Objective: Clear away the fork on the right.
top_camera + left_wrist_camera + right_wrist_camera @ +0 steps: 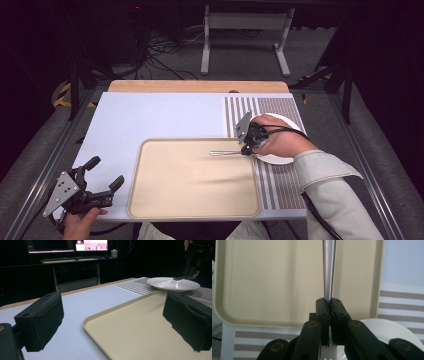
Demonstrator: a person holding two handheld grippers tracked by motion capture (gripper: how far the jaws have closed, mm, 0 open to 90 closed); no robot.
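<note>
My right gripper (246,149) is shut on a metal fork (225,152) near its neck. It hovers at the right edge of the beige tray (190,185), just left of the white plate (282,121). In the right gripper view the fork's handle (329,267) points away from the jaws (330,302) over the tray (274,277), and the plate (387,327) lies below. My left gripper (107,171) stands open with nothing in it at the table's lower left corner. In its own view the wide-apart jaws (115,322) frame the tray (137,325) and the far plate (172,283).
A striped placemat (280,185) lies under the plate on the right side of the pale blue table top (150,120). A wooden strip (200,86) runs along the far edge. Cables and table legs (205,45) are on the floor beyond.
</note>
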